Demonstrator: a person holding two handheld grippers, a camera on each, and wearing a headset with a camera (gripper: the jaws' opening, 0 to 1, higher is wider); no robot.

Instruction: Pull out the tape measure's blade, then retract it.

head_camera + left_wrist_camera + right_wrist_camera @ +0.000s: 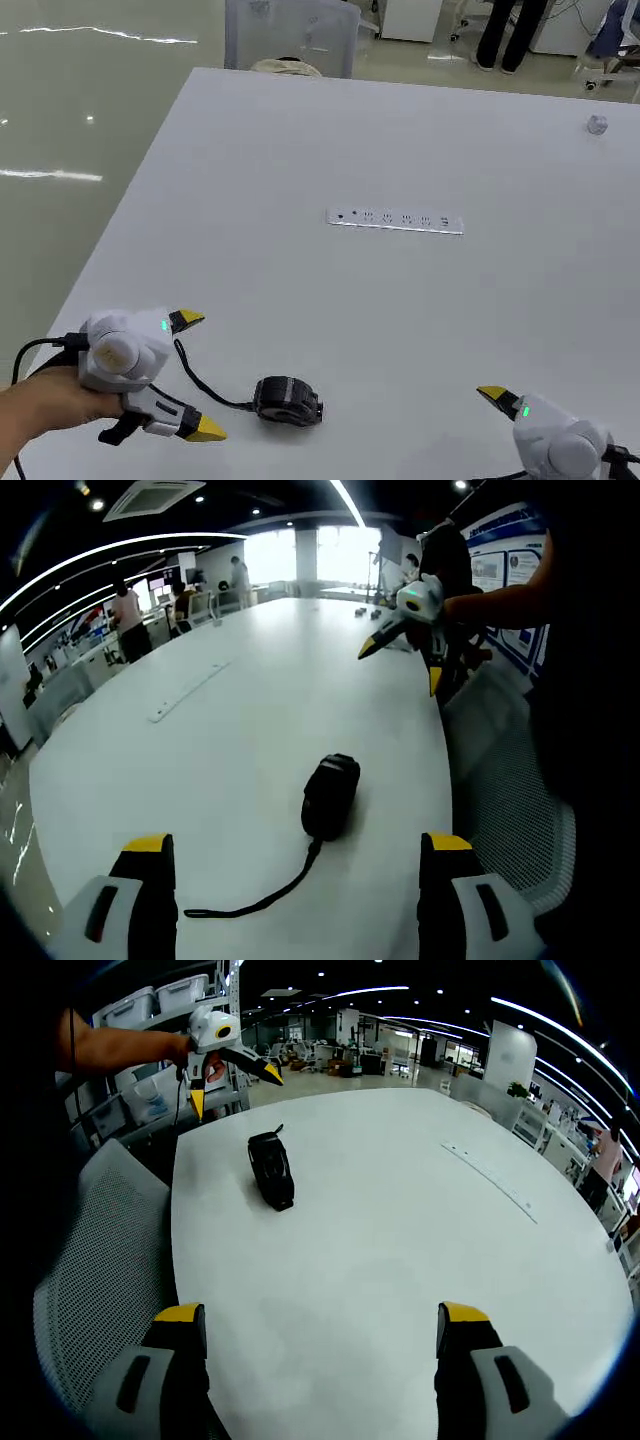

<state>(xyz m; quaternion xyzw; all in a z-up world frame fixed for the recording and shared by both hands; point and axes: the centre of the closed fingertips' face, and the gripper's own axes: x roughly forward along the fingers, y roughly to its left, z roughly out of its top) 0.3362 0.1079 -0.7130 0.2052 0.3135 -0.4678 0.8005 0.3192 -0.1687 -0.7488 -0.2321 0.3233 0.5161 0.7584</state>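
**Both grippers spread, tape free on the table**

Your left gripper (200, 374) is at the lower left of the head view, held in your hand (50, 400). Its two yellow-tipped jaws are spread wide and there is nothing between them. Your right gripper (320, 1312) comes in at the lower right corner of the head view. In its own view the jaws are also wide apart and hold nothing.

The tape (288, 400) lies on the white table (400, 300) between the two grippers, nearer to the left one and near the front edge. Neither gripper touches it. It is a small black case, and its blade is all inside.

A thin black strap (205, 390) runs from the case over the table toward the left gripper. In the left gripper view its end lies close to one jaw; I cannot tell if it touches.

Farther on the table, well apart from the tape, lies a long white power strip (395, 221). Beyond the far edge stands a chair (290, 35).
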